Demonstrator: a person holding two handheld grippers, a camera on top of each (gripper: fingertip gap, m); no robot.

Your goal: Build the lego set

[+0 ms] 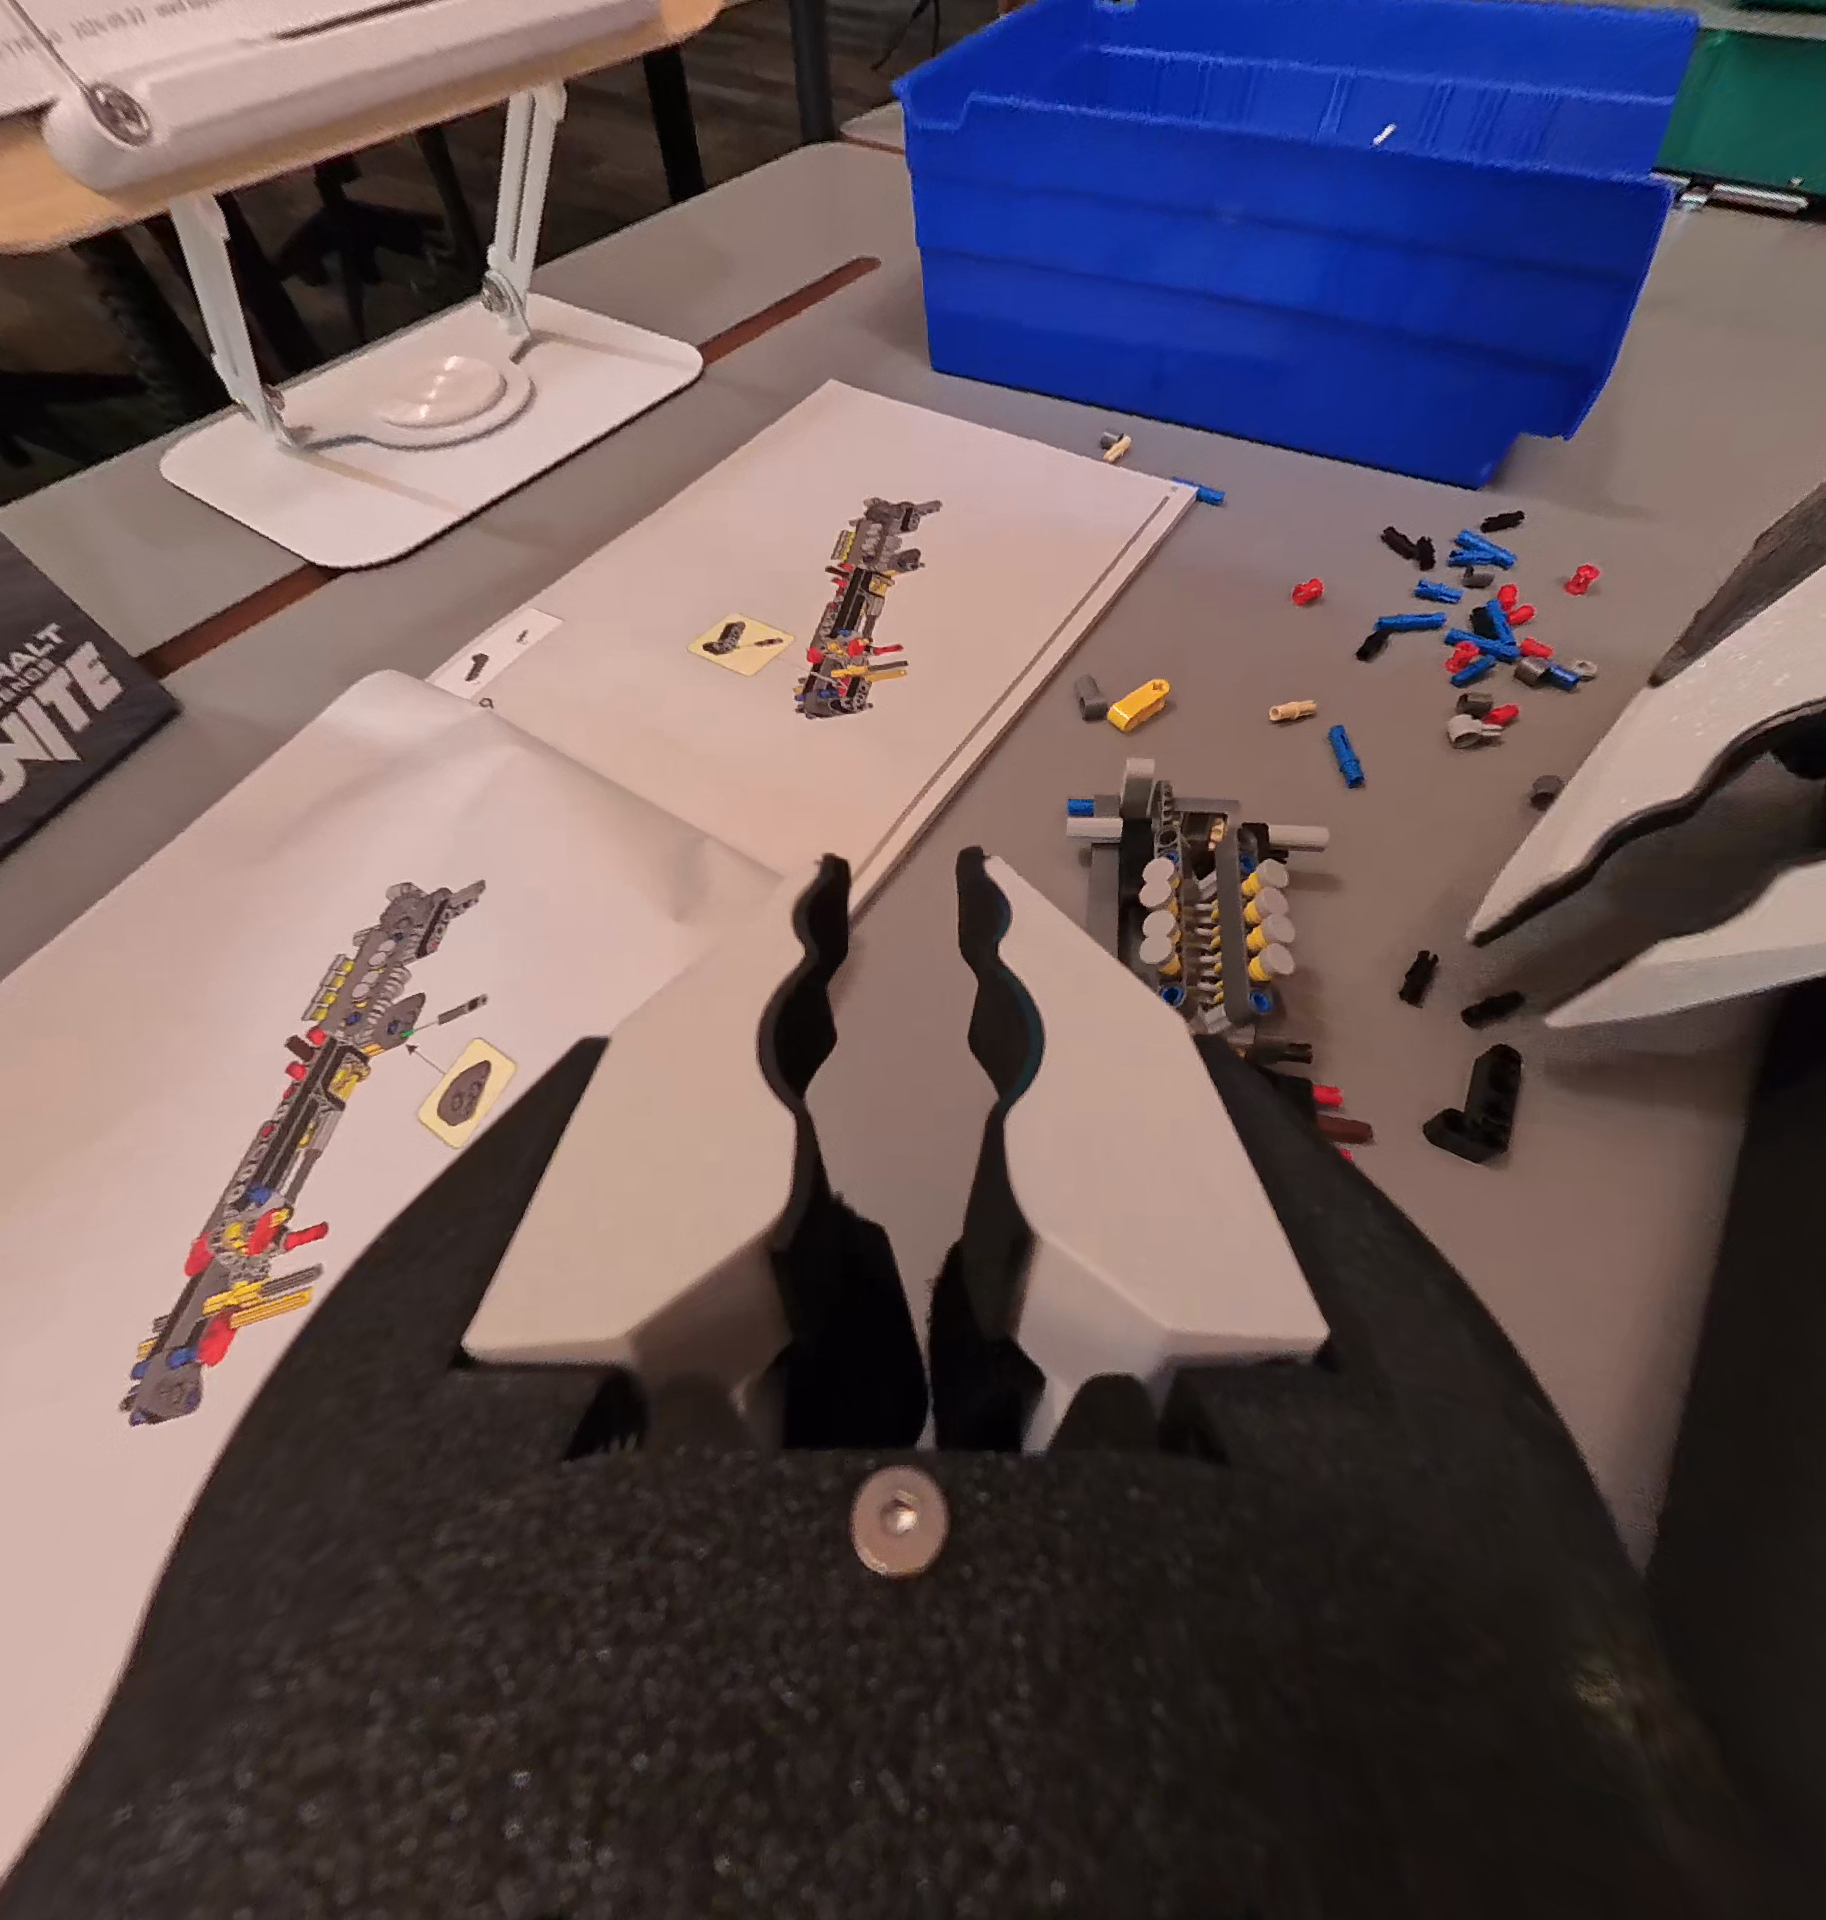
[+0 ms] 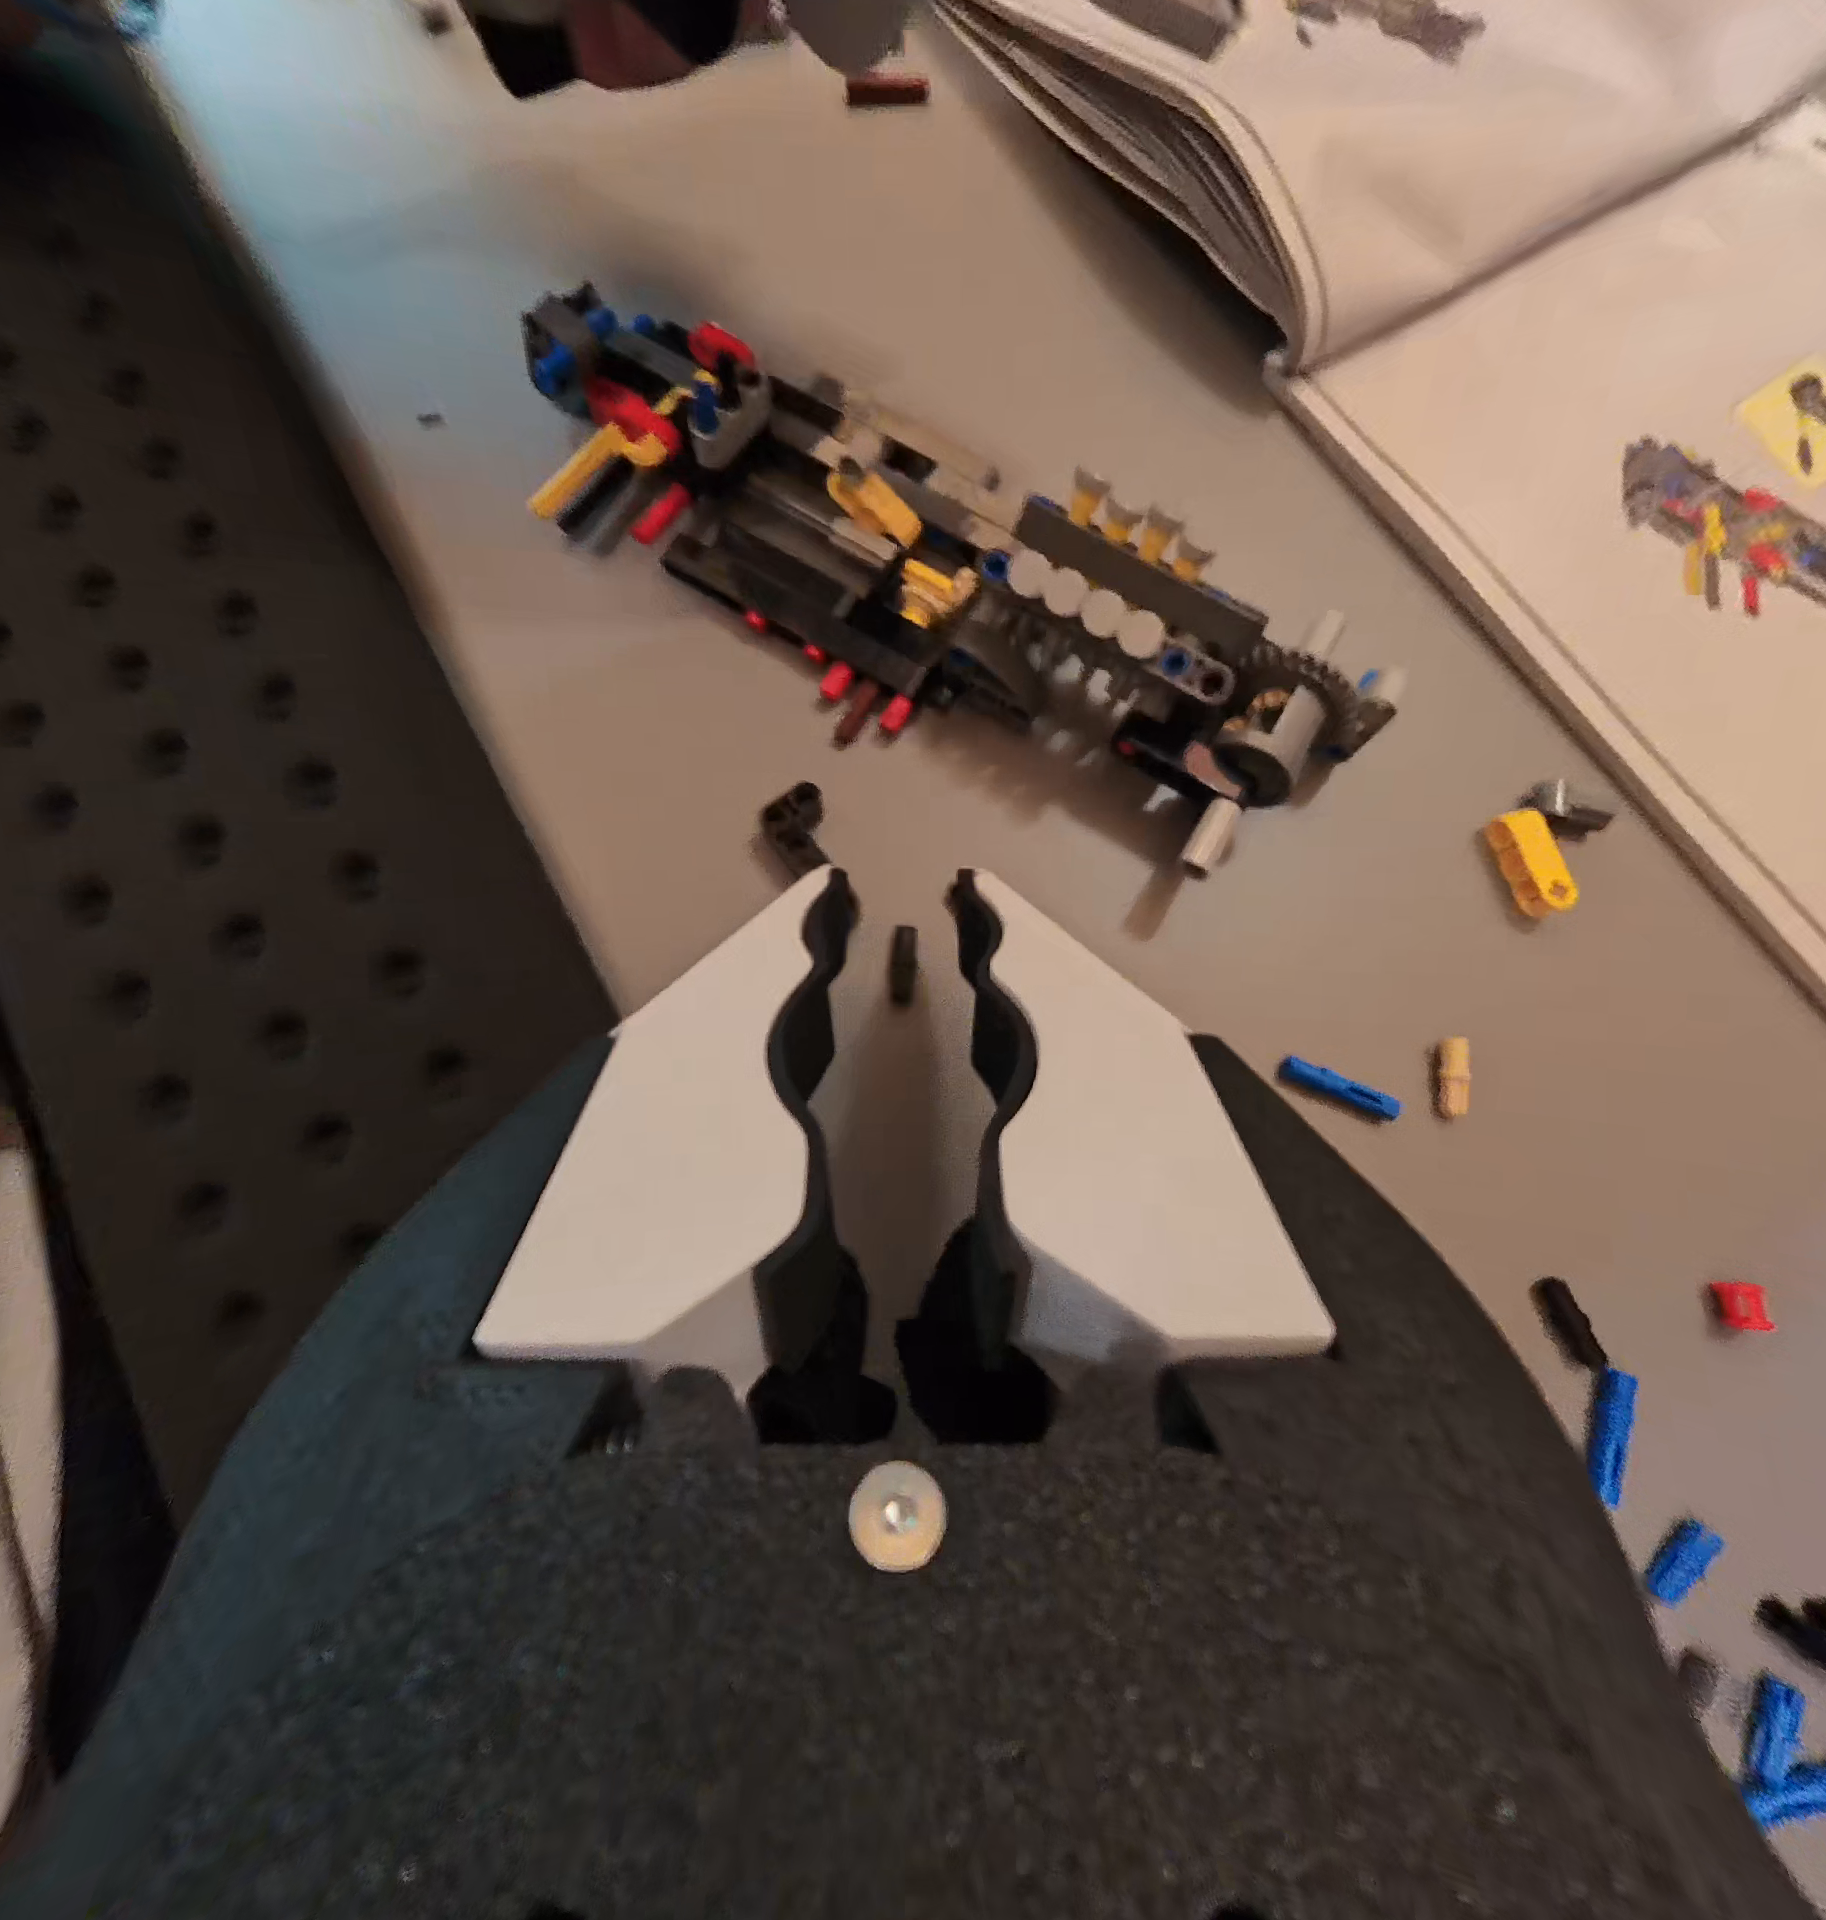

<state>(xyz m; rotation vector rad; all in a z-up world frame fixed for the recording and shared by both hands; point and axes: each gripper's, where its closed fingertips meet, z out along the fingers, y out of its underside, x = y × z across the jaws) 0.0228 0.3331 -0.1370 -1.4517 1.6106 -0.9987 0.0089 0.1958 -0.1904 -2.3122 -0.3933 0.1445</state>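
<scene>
Blue bin (image 1: 1293,239) behind scattered pins (image 1: 1480,623)

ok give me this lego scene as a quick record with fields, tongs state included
surface: grey table
model: long part-built lego assembly lying flat
manual: open instruction booklet, left of the assembly in the left wrist view
loose parts: blue, red and black pins scattered; yellow piece
bin: blue bin at the back
left tongs: open, empty, over the booklet's edge
right tongs: open, a small black pin on the table between the fingers, not gripped
</scene>
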